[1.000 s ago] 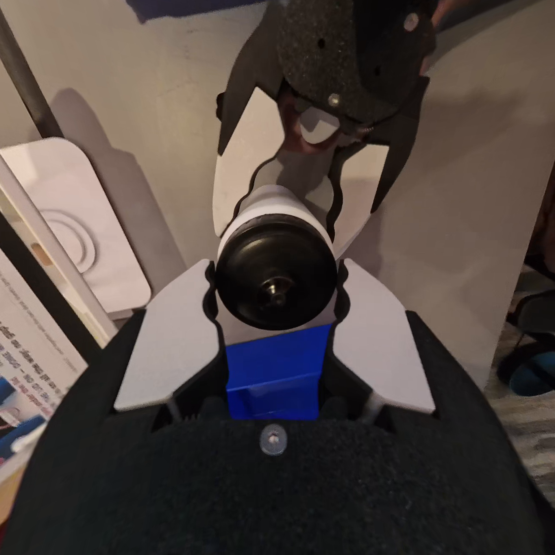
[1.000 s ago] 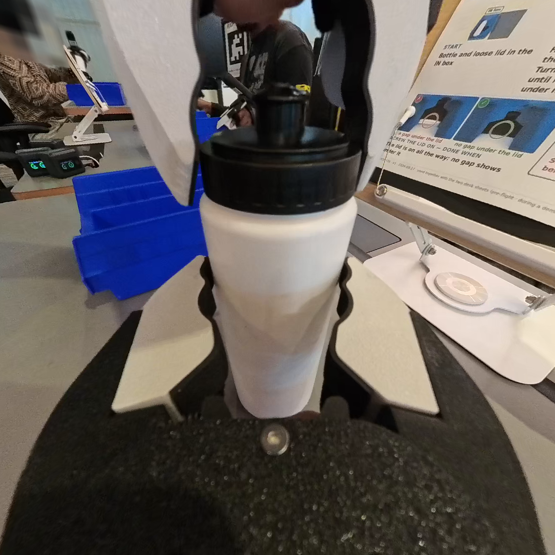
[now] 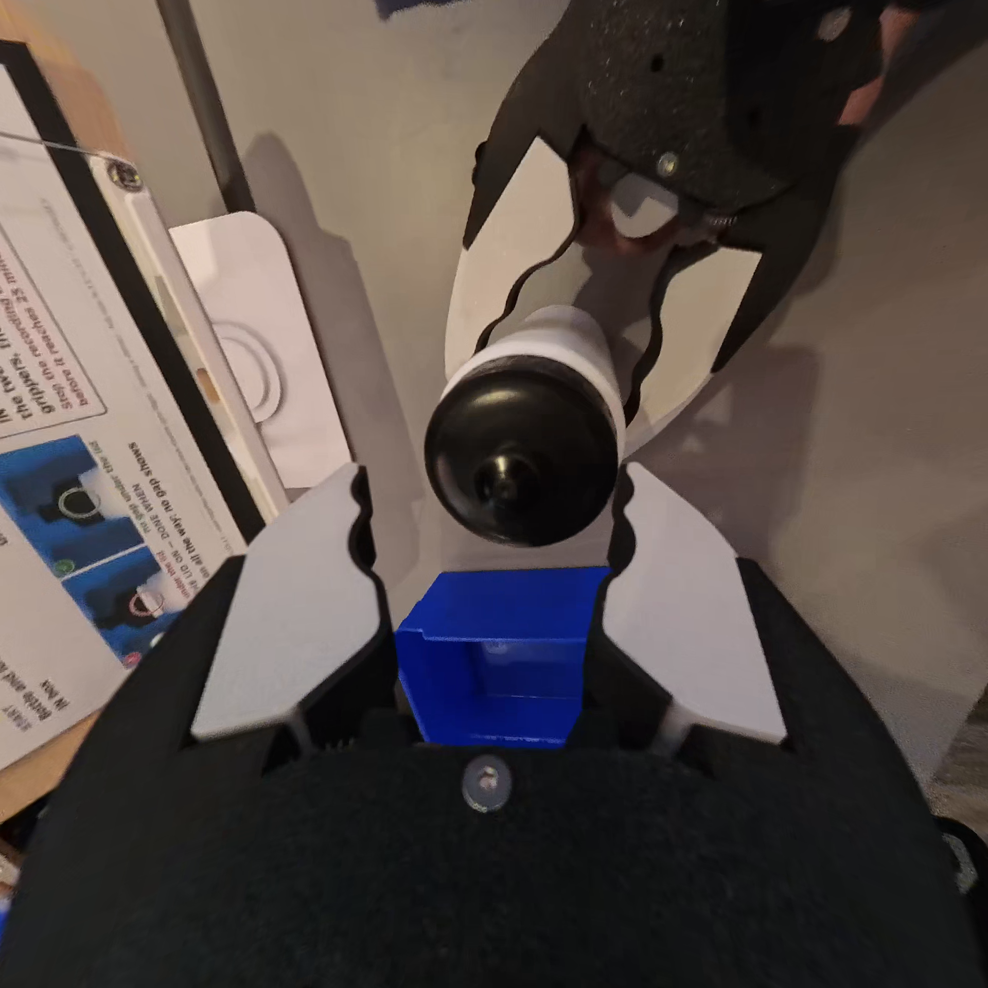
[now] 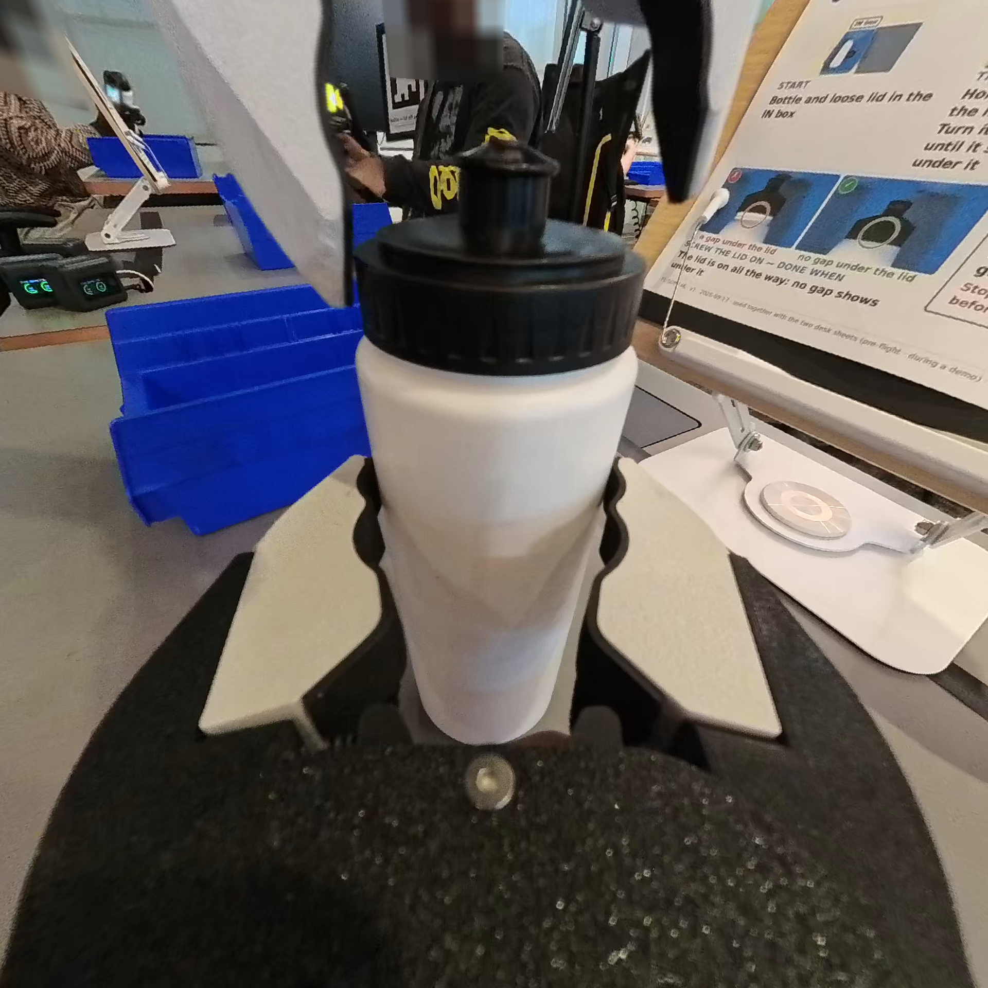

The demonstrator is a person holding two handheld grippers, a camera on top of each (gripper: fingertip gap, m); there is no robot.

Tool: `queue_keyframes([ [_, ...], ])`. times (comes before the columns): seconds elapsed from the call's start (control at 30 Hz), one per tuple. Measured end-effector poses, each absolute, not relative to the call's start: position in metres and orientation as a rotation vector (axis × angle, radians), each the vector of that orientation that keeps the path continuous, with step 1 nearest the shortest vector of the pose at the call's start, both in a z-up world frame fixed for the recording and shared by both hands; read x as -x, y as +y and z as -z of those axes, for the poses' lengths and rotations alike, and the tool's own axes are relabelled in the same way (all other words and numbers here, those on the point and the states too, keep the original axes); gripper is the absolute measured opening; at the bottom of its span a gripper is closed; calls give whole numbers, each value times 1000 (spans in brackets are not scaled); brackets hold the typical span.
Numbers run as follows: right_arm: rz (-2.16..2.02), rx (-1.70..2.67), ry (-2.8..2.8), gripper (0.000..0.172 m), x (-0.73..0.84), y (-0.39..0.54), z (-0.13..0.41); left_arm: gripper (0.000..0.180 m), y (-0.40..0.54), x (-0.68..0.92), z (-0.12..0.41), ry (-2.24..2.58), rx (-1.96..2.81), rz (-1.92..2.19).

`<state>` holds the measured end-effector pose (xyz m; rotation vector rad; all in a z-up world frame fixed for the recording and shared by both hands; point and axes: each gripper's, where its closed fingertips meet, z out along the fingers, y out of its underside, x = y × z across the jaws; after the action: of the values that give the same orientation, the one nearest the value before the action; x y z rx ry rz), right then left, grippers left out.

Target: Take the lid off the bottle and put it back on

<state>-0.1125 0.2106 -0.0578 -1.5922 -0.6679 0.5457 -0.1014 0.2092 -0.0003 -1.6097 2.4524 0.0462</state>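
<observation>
Black lid (image 3: 521, 454) top-on in left view; right shows bottle (image 4: 497, 508) gripped

White bottle (image 4: 497, 508) upright; black spouted lid (image 4: 500, 299) seated on it.

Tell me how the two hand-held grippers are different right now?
The right hand-held gripper squeezes the white bottle; the left hand-held gripper is open around the black lid, with a gap on its left side. The right points sideways at the bottle, the left down at it. Both have black wavy pads.
</observation>
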Motion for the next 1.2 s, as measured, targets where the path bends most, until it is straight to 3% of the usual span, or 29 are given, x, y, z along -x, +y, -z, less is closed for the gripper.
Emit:
queue_keyframes([
  [0.1,-548,1591,-666,81,112,211,58,82,206,103,7,2534,1656,-31],
  [0.17,-547,1594,-668,81,112,211,58,71,201,106,10,2581,1691,-7],
  [0.27,-544,1595,-670,81,112,210,59,71,201,107,9,2527,1794,-8],
  [0.7,-542,1602,-669,80,113,209,59,71,196,108,10,1704,2592,-124],
  [0.77,-540,1603,-670,80,113,209,59,72,196,113,6,1790,2543,-188],
  [0.83,-538,1604,-672,80,113,209,60,98,198,121,-1,1925,2427,-244],
  [0.87,-540,1604,-671,80,113,209,60,99,200,125,-5,1999,2357,-264],
  [1.03,-545,1602,-672,80,113,209,60,82,197,125,-15,2470,1679,-149],
  [1.2,-557,1595,-678,80,113,209,60,60,200,99,-23,2468,1569,87],
])
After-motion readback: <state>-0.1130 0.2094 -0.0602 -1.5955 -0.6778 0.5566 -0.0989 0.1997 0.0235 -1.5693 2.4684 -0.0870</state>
